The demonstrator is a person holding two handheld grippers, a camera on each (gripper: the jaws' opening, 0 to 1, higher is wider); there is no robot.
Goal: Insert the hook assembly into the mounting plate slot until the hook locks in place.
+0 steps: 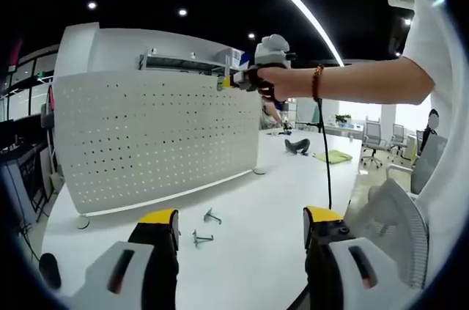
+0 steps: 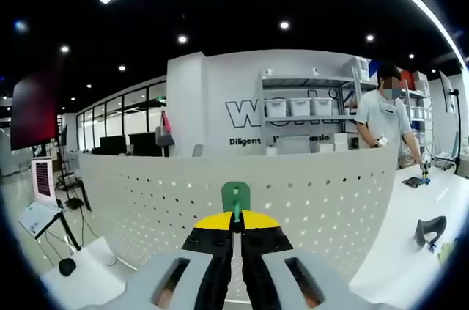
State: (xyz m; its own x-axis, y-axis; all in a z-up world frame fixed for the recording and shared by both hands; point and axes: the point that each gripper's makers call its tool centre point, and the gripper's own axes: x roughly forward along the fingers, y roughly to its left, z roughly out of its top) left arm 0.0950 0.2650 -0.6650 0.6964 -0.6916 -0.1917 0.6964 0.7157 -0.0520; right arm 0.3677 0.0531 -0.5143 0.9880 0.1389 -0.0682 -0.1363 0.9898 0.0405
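Two yellow-tipped jaws of the left gripper (image 1: pixel 242 226) stand wide apart at six o'clock in the left gripper view, nothing between them. Just beyond, on the white table (image 1: pixel 278 200), two loose hooks (image 1: pixel 207 226) lie side by side, near seven o'clock from the table's middle. Further back stands the white perforated mounting plate (image 1: pixel 154 141), upright and curved. Up at twelve o'clock, the person's hand carries the right gripper (image 1: pixel 227 83) to the plate's top edge, a green piece at its tip. Over to the right gripper view: jaws pressed tight on the green hook assembly (image 2: pixel 236 196), which sticks up right at centre, in front of the plate (image 2: pixel 146 193); whether it touches, I cannot tell. Far back at two o'clock, another person (image 2: pixel 388 123) stands by shelves (image 2: pixel 300 108).
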